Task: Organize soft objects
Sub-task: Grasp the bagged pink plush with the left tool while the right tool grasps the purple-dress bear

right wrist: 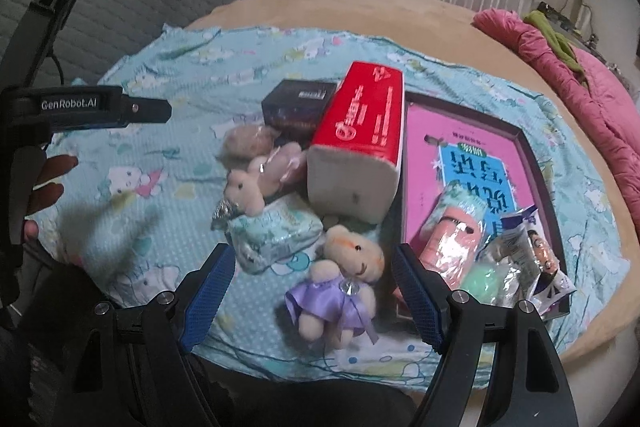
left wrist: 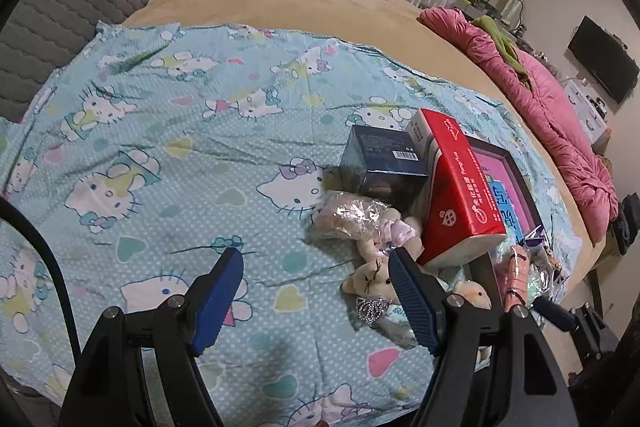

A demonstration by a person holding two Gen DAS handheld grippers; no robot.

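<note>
Plush toys lie jumbled on a cartoon-print sheet spread over the bed, near its right edge: a bear in a purple dress nearest, a wrapped bear behind it, beside a red tissue pack, a dark box and a pink tray. The right gripper hovers released, jaws wide, over the purple-dressed bear; the left gripper is likewise released and empty above the sheet. Sorting appears barely begun. The next move likely calls for lowering the right gripper and closing gently on the bear's body.
</note>
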